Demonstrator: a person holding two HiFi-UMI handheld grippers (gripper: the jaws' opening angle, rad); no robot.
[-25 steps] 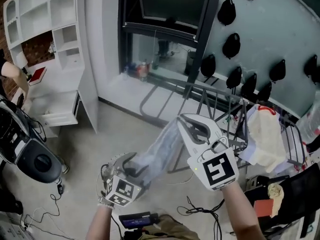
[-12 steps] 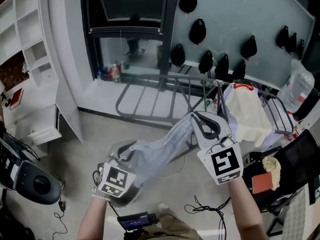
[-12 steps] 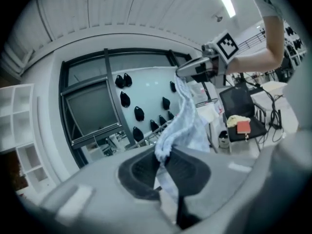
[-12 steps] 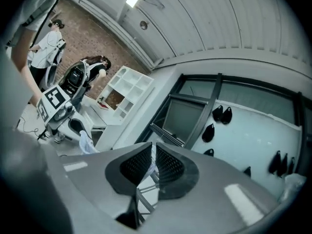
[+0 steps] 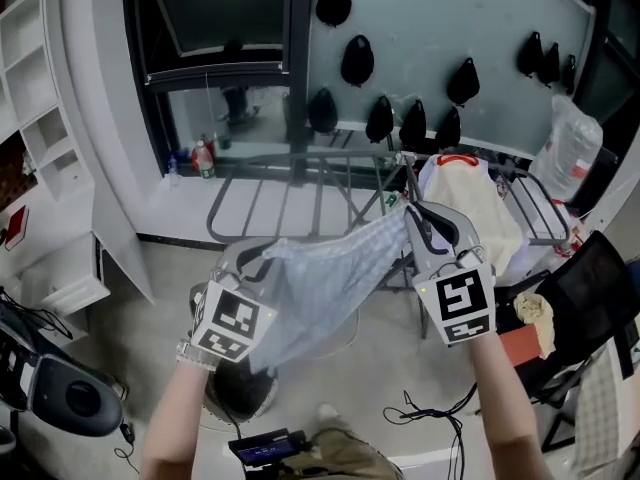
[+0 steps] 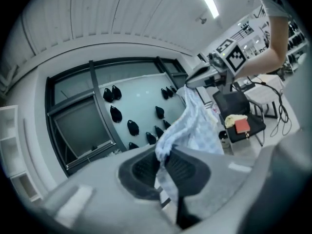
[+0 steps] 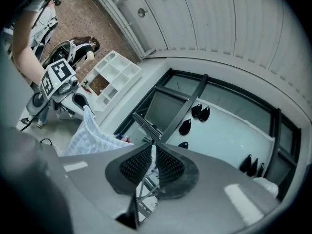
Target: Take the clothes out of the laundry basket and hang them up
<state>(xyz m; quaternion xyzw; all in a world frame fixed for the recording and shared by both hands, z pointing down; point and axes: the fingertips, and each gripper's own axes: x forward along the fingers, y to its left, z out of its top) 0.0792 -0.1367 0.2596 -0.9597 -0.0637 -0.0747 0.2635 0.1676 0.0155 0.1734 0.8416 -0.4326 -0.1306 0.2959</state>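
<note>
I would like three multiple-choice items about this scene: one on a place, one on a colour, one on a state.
1. Where does the cream garment lie?
A. On the drying rack
B. In the laundry basket
C. On the white shelf

2. What colour is the cloth stretched between the two grippers?
A. Red
B. Light blue
C. Black

3. How does the left gripper stand?
A. Open and empty
B. Shut on a hanger
C. Shut on the cloth

Key:
1 A: the garment is draped over the rack's rails.
2 B: the fabric is a pale blue check.
3 C: its jaws have just been closing and now pinch one end of the cloth. The right gripper pinches the other end.
</note>
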